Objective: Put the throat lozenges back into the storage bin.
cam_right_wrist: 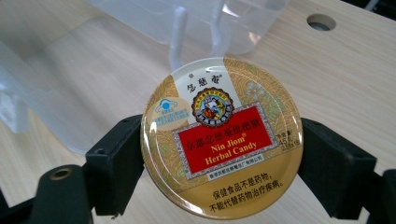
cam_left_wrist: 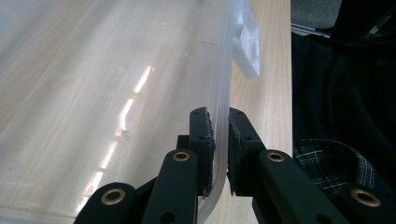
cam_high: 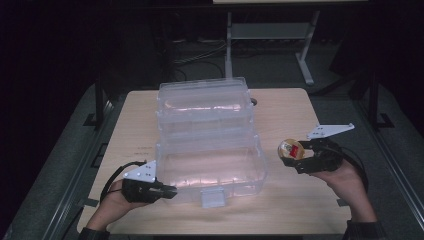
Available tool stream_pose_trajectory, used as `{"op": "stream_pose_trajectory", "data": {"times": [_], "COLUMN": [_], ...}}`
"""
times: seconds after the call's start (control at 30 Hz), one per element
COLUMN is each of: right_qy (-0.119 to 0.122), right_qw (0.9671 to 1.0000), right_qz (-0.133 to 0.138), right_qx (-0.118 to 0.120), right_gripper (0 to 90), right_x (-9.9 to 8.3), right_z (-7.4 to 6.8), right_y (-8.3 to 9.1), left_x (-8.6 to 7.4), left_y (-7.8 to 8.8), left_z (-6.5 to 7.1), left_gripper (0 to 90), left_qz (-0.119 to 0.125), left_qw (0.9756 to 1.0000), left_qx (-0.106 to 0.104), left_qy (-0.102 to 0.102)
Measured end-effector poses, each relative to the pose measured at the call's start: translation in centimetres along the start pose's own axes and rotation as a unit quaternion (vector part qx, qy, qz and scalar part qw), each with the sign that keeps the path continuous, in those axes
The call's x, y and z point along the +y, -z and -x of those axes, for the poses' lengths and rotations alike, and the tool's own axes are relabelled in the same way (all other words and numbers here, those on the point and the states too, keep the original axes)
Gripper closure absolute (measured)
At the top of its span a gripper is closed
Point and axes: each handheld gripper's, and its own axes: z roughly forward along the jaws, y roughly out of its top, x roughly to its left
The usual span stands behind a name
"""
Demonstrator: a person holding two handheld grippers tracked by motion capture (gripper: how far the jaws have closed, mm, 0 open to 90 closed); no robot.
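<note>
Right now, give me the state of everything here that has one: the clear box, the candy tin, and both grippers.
Clear plastic storage box: lid open, tilted back; inside looks empty.
Box latch: unfastened, at the front wall.
Nin Jiom Herbal Candy tin: lid on, held above the table, label up.
Left gripper: shut on the box's front wall, at its left corner.
Right gripper: shut on the tin's sides.

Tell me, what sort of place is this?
Probably a lab or workshop: a bare wooden table with a clear plastic box, cables on the floor behind, and handheld grippers, one holding a candy tin.
</note>
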Motion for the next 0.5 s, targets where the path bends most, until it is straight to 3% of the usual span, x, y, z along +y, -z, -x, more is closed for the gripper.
{"op": "stream_pose_trajectory", "data": {"times": [0.5], "right_qy": [0.029], "right_qw": [0.9992], "right_qz": [-0.009], "right_qx": [0.024], "right_gripper": [19.8], "right_x": [1.4], "right_z": [-1.8], "right_y": [-1.0], "left_x": [0.0], "left_y": [0.0], "left_z": [0.0], "left_gripper": [81.9], "left_qz": [0.000], "left_qw": [1.0000], "left_qx": [0.000], "left_qy": [0.000]}}
